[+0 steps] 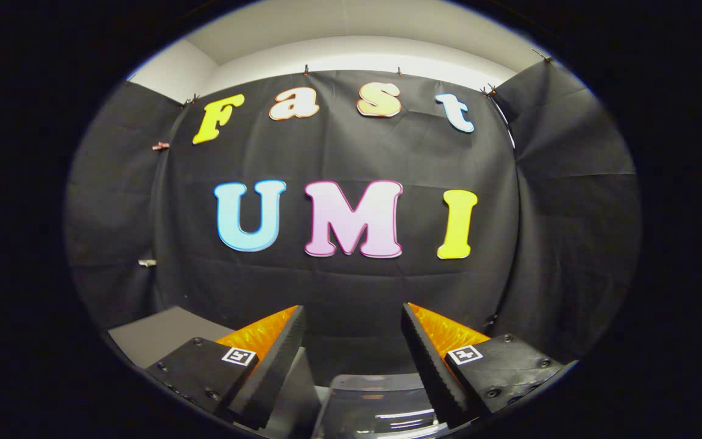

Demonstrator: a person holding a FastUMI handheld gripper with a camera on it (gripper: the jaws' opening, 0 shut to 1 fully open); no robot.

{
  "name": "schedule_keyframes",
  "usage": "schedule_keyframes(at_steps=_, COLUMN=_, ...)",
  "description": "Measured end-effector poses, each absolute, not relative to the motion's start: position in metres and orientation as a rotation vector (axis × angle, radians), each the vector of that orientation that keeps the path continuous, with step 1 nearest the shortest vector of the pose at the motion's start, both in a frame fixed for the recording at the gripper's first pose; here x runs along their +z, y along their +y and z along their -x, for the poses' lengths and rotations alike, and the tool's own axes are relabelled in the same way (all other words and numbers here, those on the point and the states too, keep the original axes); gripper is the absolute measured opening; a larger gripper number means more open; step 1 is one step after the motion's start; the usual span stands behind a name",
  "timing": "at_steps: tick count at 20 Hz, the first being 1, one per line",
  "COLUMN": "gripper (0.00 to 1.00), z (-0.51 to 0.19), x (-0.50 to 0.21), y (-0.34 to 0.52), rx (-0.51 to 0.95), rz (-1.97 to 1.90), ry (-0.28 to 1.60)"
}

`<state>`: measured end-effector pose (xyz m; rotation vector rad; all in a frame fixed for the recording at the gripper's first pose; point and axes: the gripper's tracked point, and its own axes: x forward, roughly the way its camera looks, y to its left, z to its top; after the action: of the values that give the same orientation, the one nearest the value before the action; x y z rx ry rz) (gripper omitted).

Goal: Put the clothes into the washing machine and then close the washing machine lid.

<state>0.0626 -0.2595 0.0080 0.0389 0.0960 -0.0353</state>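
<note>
From the gripper view, the tool (351,320) is held level and points at the booth's black cloth wall (351,286), which hangs in folds straight ahead and wraps round on both sides. Its two fingers (281,360) stand wide apart with nothing between them; their ridged inner faces look at each other across an open gap, and each finger's base carries a small square marker. Low down between the fingers, close under the tool, lies a glossy, see-through curved surface (381,405) that catches streaks of light; it looks like the washing machine lid, though too little of it shows to say whether it is up or down. Beside the left finger a flat grey top, seemingly a counter (156,332), reaches back to the cloth wall. Above the cloth a pale wall (351,58) and ceiling show, and small clips pin the cloth along its upper edge and at its left seam
</note>
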Motion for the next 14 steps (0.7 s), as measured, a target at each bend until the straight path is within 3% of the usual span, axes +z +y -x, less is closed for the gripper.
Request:
schedule_keyframes(at_steps=3, gripper=0.98, z=-0.04, x=0.038, y=-0.229, rx=-0.04, rz=-0.033, ry=0.017)
schedule_keyframes(at_steps=14, gripper=0.98, z=0.005, x=0.043, y=-0.174, rx=-0.089, rz=0.005, ry=0.021)
